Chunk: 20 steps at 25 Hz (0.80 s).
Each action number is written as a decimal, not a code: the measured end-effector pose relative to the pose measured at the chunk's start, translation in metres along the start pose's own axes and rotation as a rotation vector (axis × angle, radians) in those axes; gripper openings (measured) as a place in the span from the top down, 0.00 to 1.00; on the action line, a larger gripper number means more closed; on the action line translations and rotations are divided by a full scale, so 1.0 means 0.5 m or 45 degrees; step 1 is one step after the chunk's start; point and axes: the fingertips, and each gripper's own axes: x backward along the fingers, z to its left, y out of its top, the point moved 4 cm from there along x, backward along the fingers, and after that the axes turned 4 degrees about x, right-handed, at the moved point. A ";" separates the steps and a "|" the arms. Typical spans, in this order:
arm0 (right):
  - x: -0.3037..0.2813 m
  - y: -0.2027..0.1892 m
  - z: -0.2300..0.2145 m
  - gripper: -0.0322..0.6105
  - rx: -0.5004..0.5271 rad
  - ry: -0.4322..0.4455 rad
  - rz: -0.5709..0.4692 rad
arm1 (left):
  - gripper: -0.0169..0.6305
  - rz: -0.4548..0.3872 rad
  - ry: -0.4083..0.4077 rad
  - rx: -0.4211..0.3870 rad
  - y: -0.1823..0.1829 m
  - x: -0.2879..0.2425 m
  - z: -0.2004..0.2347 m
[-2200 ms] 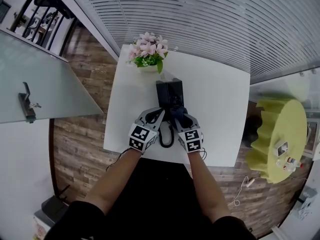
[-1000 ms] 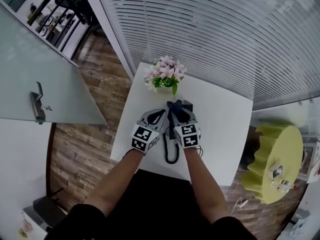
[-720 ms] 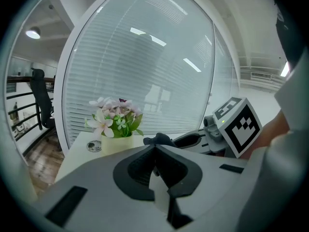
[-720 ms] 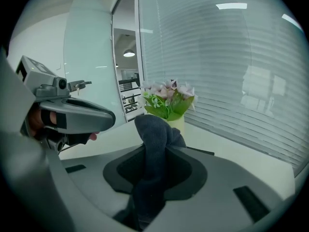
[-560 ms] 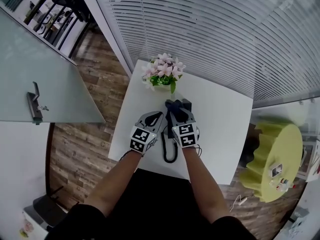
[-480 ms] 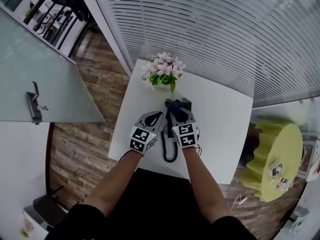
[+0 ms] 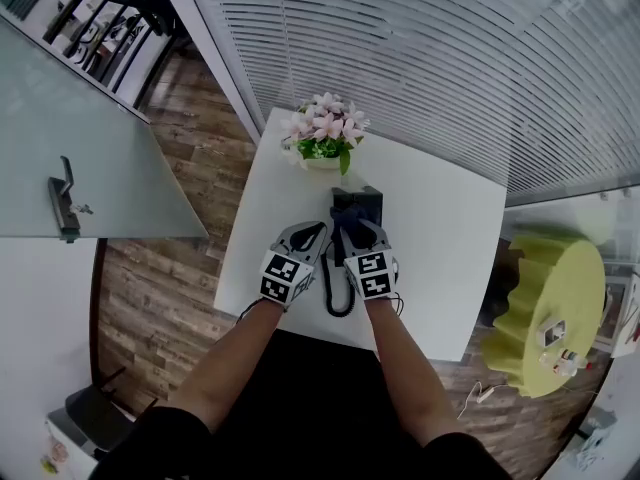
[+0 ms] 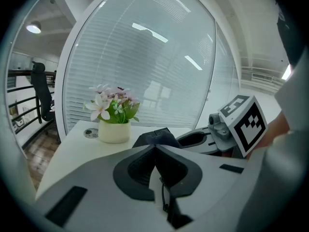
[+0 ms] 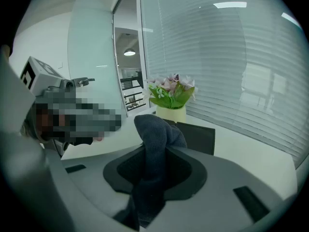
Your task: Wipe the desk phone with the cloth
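A black desk phone (image 7: 358, 206) lies at the middle of the white table (image 7: 440, 238), with its coiled cord (image 7: 337, 293) toward me. My right gripper (image 7: 350, 231) is shut on a dark blue cloth (image 9: 157, 129), which bulges out past the jaws and rests over the phone's near part (image 9: 197, 135). My left gripper (image 7: 322, 227) is just left of it, beside the phone, jaws shut with nothing between them. In the left gripper view the phone (image 8: 150, 136) and the right gripper (image 8: 205, 140) show just beyond the jaw tips.
A cream pot of pink flowers (image 7: 322, 140) stands at the table's far edge, just behind the phone. Window blinds (image 7: 420, 58) run along the far side. A glass door with a handle (image 7: 62, 206) is left, a yellow round stool (image 7: 550, 298) right.
My right gripper has drawn the cloth back toward me along the phone, so more of the phone's far end shows. The left gripper has stayed beside it.
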 end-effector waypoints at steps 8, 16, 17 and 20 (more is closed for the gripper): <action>0.020 -0.054 0.027 0.77 0.011 0.013 0.044 | 0.96 0.024 -0.012 0.006 -0.029 0.008 -0.016; 0.039 -0.102 0.053 0.77 -0.021 0.019 0.078 | 0.96 0.085 -0.036 0.001 -0.072 0.015 -0.032; 0.042 -0.109 0.056 0.77 -0.023 0.022 0.086 | 0.96 0.095 -0.041 -0.002 -0.078 0.015 -0.035; 0.049 -0.126 0.065 0.77 -0.031 0.027 0.111 | 0.96 0.123 -0.051 -0.010 -0.093 0.015 -0.041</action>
